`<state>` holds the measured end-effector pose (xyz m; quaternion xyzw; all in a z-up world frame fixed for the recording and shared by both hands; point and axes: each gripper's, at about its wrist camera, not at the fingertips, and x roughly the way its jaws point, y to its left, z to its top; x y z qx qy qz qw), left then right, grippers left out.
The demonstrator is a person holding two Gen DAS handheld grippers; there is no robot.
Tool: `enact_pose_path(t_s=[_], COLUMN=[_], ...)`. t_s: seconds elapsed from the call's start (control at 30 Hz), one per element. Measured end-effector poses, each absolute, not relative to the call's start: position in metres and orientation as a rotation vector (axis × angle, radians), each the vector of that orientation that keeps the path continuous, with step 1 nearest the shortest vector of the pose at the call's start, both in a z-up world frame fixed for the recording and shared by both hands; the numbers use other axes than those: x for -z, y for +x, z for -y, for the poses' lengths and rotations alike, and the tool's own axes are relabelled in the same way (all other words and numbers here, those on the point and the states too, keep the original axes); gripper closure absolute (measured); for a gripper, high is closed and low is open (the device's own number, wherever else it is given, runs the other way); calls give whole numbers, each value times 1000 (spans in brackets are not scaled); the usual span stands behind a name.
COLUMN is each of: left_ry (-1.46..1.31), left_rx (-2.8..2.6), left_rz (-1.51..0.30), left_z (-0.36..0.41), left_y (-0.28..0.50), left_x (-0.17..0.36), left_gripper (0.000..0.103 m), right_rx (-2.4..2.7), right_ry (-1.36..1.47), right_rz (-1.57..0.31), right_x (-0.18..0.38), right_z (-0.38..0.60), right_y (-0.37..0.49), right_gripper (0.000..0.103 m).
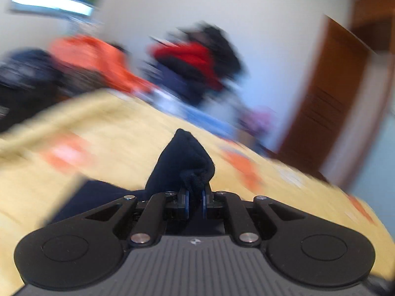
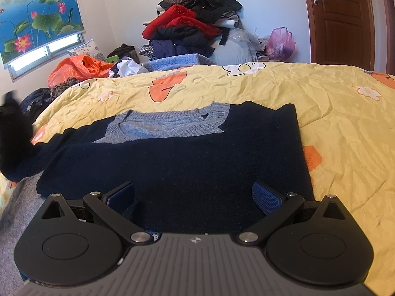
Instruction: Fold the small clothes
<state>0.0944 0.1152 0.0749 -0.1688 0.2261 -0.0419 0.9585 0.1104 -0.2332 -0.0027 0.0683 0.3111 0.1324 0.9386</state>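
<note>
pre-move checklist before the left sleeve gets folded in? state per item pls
1. Left gripper shut on navy fabric: ok.
2. Fabric is the sweater sleeve: cannot tell, left view blurred.
3. Right gripper open, holding nothing: ok.
4. Sweater body flat on the yellow duvet: ok.
5. Grey collar facing up, away from the camera: ok.
6. Right fingers above the hem, contact: cannot tell.
</note>
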Motion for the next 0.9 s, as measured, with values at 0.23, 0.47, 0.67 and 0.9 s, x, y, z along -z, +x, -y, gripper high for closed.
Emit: enact_pose_path(t_s=[0.23, 0.47, 0.67, 0.9], left_ry=[-326, -273, -258, -256], left_rx=[240, 238, 154, 126], left_rz=[-693, -526, -575, -645], left_z=[-47, -56, -75, -74], left_y=[106, 43, -1, -7], left_x=[-19, -45, -29, -6], left_gripper=[85, 0, 0, 0], right_rx=[-277, -279, -255, -540], right_ry=[157, 160, 206, 569], right_rz=[-632, -632, -660, -856], right_x=[3, 3, -11, -32], right_z=[236, 237, 236, 185], right_y=[110, 110, 112, 146], right_gripper=[2, 1, 14, 19])
